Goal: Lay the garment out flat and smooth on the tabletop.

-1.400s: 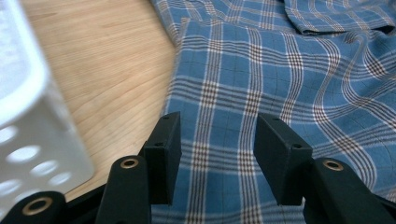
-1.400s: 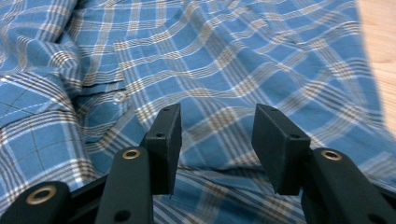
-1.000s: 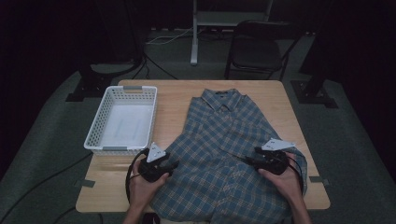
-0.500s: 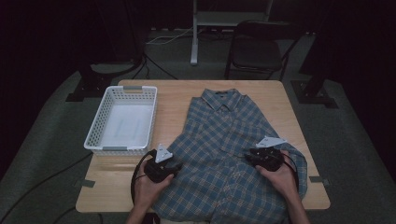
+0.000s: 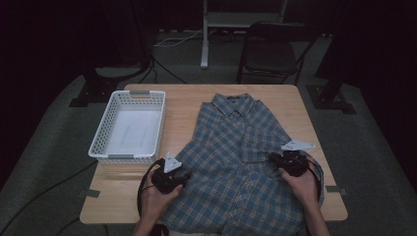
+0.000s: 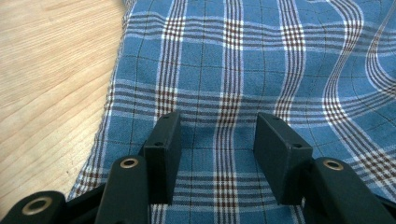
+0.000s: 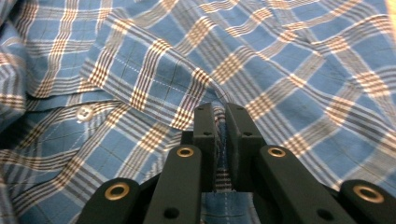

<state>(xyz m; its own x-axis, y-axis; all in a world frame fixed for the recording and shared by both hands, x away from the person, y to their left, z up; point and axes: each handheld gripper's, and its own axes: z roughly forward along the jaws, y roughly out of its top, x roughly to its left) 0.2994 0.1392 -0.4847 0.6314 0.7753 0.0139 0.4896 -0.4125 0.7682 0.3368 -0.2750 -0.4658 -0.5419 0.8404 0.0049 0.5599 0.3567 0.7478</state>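
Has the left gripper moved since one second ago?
Yes. The left gripper has moved toward the person, farther from the white basket.

No legible text, label, brand, number or sign was found. The plaid shirt (image 5: 241,162), the white basket (image 5: 129,129) and the wooden table (image 5: 182,105) bore none; the dim high view possibly hid small markings on the collar.

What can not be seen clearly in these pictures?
- Shirt hem: cut off by the bottom edge of the high view.
- Right sleeve and cuff: folded under cloth beneath the right gripper and hand.
- Table under the shirt: covered.
- Basket near wall, inner side: hidden by its own rim.
- Chair: too dark for detail.
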